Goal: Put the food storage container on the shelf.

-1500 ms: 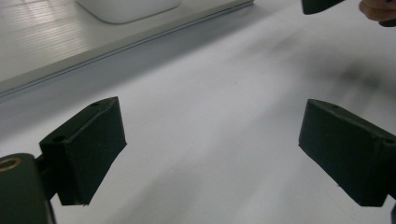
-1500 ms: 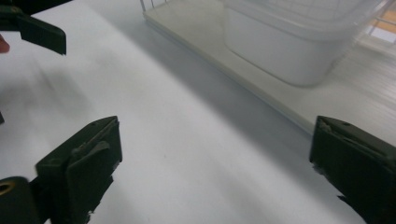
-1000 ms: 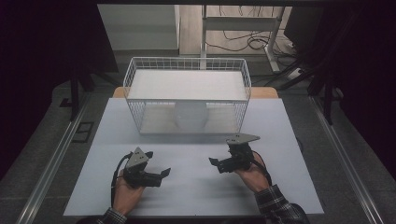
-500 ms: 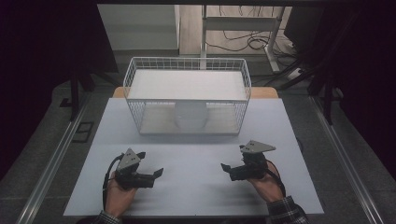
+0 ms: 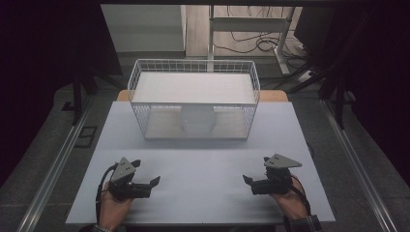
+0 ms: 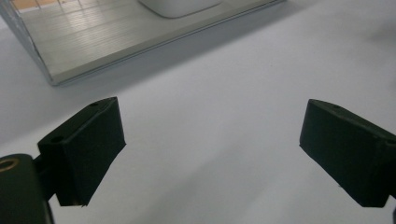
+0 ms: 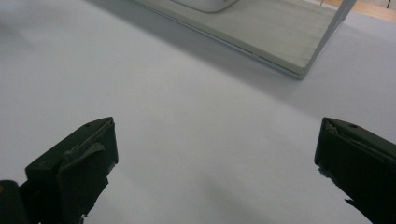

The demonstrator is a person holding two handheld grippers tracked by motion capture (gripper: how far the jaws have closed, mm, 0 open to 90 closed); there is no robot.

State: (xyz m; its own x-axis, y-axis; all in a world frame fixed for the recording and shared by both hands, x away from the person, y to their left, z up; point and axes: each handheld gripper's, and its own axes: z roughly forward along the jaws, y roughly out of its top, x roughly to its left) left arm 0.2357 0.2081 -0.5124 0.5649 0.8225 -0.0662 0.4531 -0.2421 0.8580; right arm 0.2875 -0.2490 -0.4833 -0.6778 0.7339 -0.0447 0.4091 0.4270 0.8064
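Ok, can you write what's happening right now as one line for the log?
left gripper: open, holds nothing | right gripper: open, holds nothing | wire basket: far side of table | white container: inside basket

Dim, dark surroundings; soft shadows — close views slightly blurred.

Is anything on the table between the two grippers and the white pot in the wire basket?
On the table nothing lies between them. But the pot sits inside the basket, whose near mesh wall stands between it and both the left gripper and the right gripper. The top looks open.
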